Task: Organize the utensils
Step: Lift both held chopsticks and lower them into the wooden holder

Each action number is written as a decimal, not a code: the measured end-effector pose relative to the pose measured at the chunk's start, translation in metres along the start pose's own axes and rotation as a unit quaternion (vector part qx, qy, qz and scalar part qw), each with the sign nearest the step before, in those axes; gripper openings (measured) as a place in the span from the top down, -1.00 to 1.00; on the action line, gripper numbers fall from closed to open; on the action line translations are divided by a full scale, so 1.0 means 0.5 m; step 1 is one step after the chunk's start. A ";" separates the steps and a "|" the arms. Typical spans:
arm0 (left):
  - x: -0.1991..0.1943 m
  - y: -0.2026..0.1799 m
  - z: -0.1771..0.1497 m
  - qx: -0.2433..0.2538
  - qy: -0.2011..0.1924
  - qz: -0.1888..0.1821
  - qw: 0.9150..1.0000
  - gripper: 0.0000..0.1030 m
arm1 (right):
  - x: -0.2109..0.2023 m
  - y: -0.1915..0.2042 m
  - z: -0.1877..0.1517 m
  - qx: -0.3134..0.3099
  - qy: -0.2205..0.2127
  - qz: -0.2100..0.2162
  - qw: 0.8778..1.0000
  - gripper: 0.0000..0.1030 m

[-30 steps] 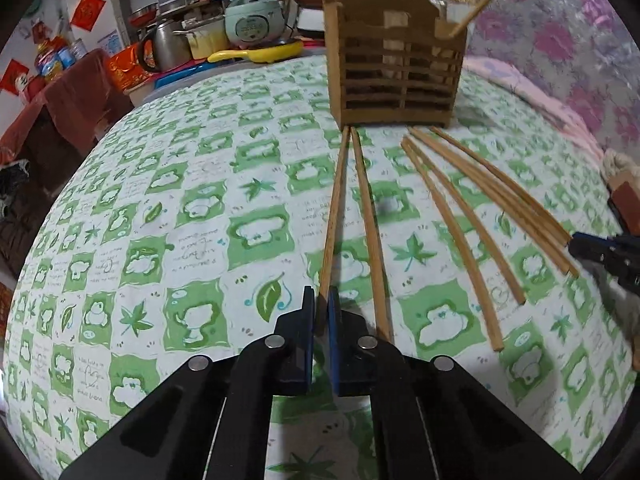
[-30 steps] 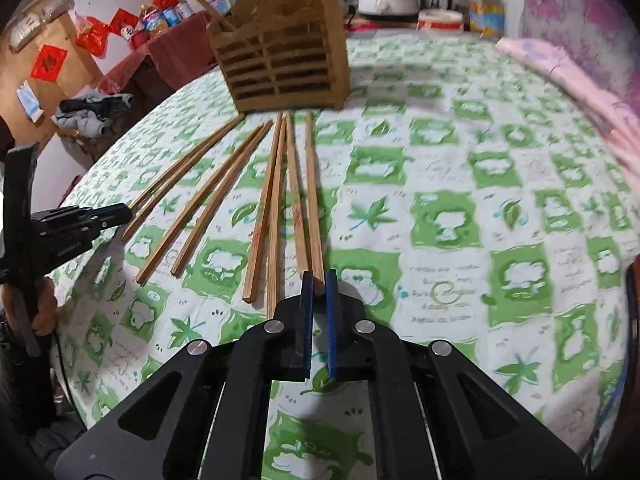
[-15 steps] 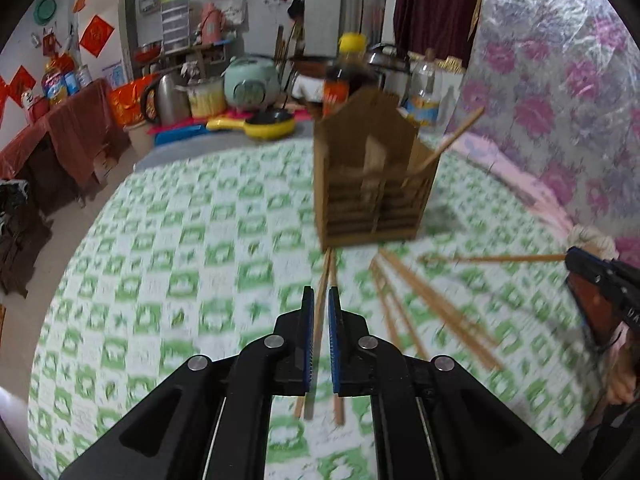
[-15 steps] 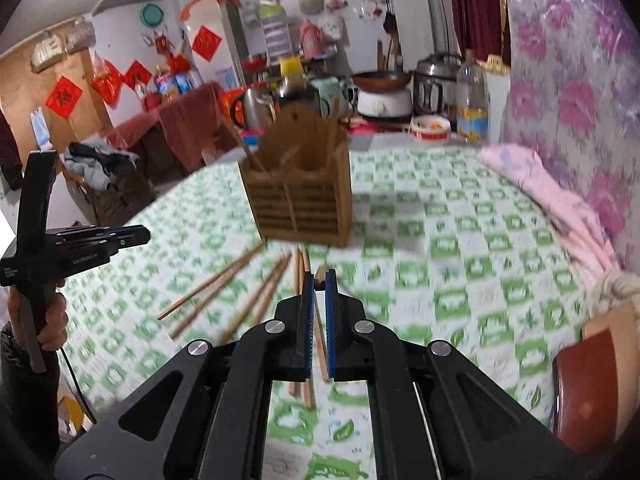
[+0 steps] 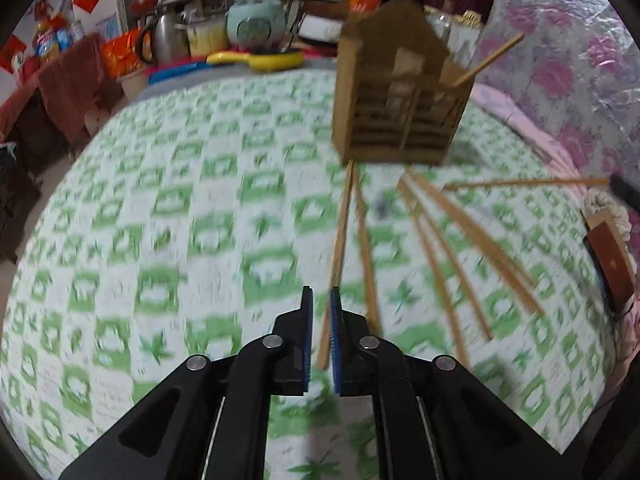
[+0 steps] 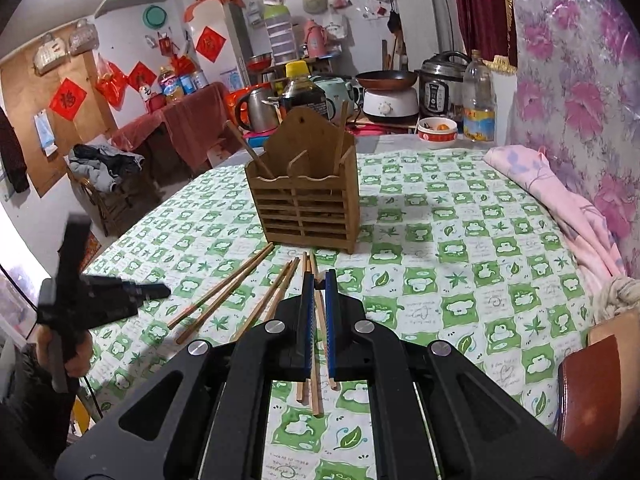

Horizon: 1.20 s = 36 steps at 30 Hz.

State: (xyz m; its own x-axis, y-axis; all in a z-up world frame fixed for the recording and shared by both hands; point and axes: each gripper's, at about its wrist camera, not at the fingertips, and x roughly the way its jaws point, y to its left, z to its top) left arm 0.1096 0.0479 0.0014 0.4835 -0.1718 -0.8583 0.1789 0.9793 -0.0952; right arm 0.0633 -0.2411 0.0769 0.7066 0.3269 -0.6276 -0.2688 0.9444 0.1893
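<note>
Wooden chopsticks (image 6: pixel 224 294) lie loose on the bench (image 6: pixel 460 248) before the slatted holder (image 6: pixel 304 204). Both grippers' fingers (image 5: pixel 306 328) stand slightly apart; the right gripper (image 6: pixel 317 280) apparently pinches one chopstick, which could slip out or miss the holder.

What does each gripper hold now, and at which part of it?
The right gripper pinches one chopstick at its end. The left gripper seems to hold nothing; its jaws stand slightly apart above the table.
</note>
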 end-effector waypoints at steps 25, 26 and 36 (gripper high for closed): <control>-0.187 -0.048 0.132 0.013 -0.116 -0.010 0.993 0.87 | -0.032 0.011 0.050 0.008 -0.036 0.001 0.999 0.88; -0.201 -0.060 0.143 0.018 -0.124 -0.009 0.992 0.87 | -0.037 0.014 0.060 0.006 -0.041 0.001 0.999 0.88; -0.270 -0.154 0.263 0.057 -0.166 -0.007 0.984 0.87 | -0.050 0.036 0.139 -0.004 -0.070 0.005 0.998 0.88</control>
State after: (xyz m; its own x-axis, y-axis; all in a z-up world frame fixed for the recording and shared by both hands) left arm 0.1432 -0.0186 0.1912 0.7308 -0.2288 -0.6431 0.2734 0.9614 -0.0313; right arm 0.0864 -0.2296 0.1485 0.7887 0.3378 -0.5136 -0.2808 0.9412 0.1879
